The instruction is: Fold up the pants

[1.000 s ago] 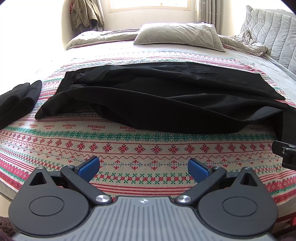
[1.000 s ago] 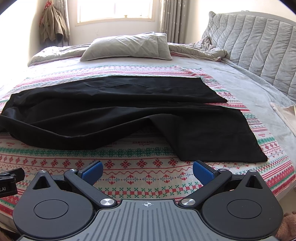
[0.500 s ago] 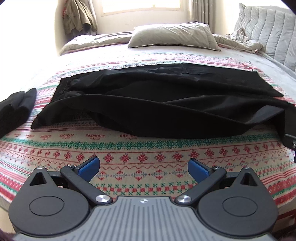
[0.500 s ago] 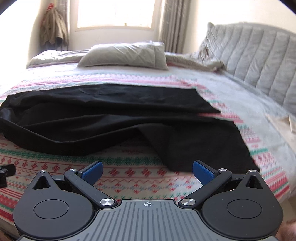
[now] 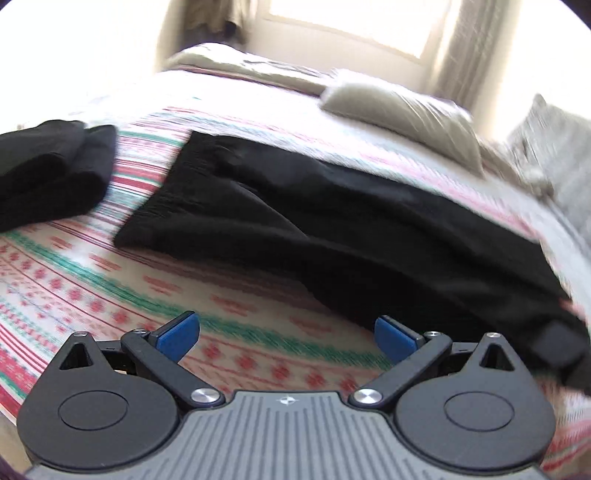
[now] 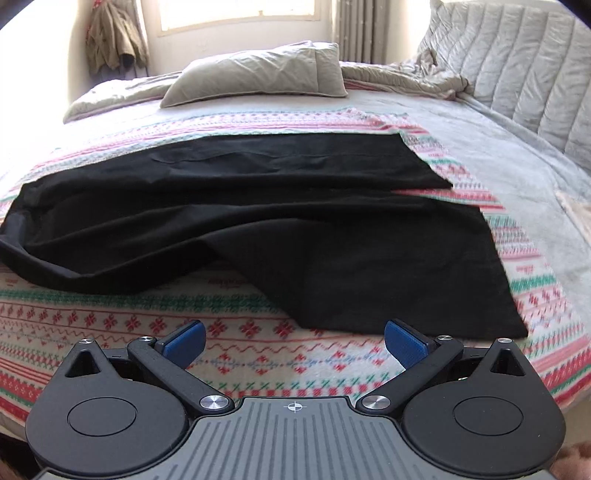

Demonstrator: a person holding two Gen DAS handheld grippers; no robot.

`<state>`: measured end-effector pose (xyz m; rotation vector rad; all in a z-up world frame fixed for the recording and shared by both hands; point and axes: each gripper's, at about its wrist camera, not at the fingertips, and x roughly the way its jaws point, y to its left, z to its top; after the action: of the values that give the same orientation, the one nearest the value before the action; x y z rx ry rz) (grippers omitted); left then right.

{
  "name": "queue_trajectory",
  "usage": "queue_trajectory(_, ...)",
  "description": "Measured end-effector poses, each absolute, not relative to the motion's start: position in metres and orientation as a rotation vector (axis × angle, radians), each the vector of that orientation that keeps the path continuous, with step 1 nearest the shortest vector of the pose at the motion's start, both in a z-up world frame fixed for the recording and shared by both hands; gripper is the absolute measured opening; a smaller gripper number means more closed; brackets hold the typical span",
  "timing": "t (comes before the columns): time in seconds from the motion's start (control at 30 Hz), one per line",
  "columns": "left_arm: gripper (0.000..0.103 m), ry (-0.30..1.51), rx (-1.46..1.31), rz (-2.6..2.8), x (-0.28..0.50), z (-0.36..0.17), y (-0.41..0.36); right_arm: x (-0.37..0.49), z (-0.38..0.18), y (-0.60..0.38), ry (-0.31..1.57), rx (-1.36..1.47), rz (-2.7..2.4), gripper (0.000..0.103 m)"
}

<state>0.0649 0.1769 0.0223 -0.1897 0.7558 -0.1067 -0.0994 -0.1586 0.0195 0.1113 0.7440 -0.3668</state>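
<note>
Strong daylight pours in from the window [image 6: 236,26] behind the bed, blowing it out to plain white in both views. The left wrist view is smeared by motion blur, the blanket [image 5: 92,280] pattern streaked, bedding below the window glaring white. The right wrist view is sharp (only fisheye bending near its edges). Black pants [image 6: 258,221] lose fold detail in shadow.

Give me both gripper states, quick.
Left gripper: open, empty, above the blanket short of the black pants.
Right gripper: open, empty.
</note>
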Motion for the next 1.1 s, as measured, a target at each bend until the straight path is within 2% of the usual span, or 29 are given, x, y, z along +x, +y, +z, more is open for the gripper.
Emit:
queue_trajectory(0.17,0.103,0.779,-0.298,-0.120,0.086,0.034,0.206,-0.084,0.024,-0.167,0.769,0.007,-0.399,0.102)
queue_trajectory(0.37,0.103,0.822,-0.418,-0.141,0.117,0.039,0.204,-0.062,0.015,-0.157,0.790,-0.067,-0.309,0.101)
queue_trajectory(0.4,0.101,0.832,-0.417,-0.129,0.121,0.037,0.201,-0.058,0.012,-0.151,0.788,-0.083,-0.284,0.100)
queue_trajectory(0.43,0.093,0.850,-0.419,-0.115,0.125,0.034,0.197,-0.054,0.009,-0.146,0.786,-0.101,-0.261,0.097)
queue_trajectory(0.47,0.089,0.870,-0.429,-0.102,0.130,0.030,0.195,-0.049,0.006,-0.140,0.785,-0.124,-0.239,0.094)
queue_trajectory(0.5,0.080,0.879,-0.440,-0.087,0.133,0.025,0.196,-0.045,0.002,-0.136,0.780,-0.147,-0.226,0.091)
queue_trajectory(0.53,0.067,0.884,-0.452,-0.060,0.135,0.020,0.197,-0.042,-0.001,-0.131,0.771,-0.172,-0.223,0.081)
queue_trajectory(0.57,0.059,0.885,-0.462,-0.034,0.136,0.017,0.199,-0.038,-0.005,-0.128,0.762,-0.205,-0.228,0.064)
queue_trajectory(0.6,0.044,0.881,-0.468,-0.015,0.134,0.015,0.201,-0.034,-0.008,-0.127,0.757,-0.232,-0.236,0.053)
queue_trajectory(0.63,0.033,0.874,-0.470,0.002,0.130,0.014,0.203,-0.031,-0.010,-0.128,0.758,-0.248,-0.245,0.027)
queue_trajectory(0.67,0.028,0.864,-0.468,0.013,0.125,0.015,0.206,-0.029,-0.013,-0.130,0.763,-0.259,-0.249,0.012)
queue_trajectory(0.7,0.021,0.850,-0.454,0.018,0.120,0.017,0.208,-0.029,-0.015,-0.133,0.767,-0.265,-0.250,0.010)
queue_trajectory(0.73,0.019,0.839,-0.433,0.017,0.115,0.020,0.209,-0.032,-0.014,-0.135,0.767,-0.275,-0.254,0.001)
queue_trajectory(0.9,0.017,0.831,-0.303,0.005,0.083,0.027,0.214,-0.055,0.003,-0.136,0.781,-0.318,-0.221,0.000)
queue_trajectory(1.1,0.017,0.916,-0.187,0.012,0.060,0.001,0.217,-0.085,0.005,-0.123,0.861,-0.401,-0.148,0.000)
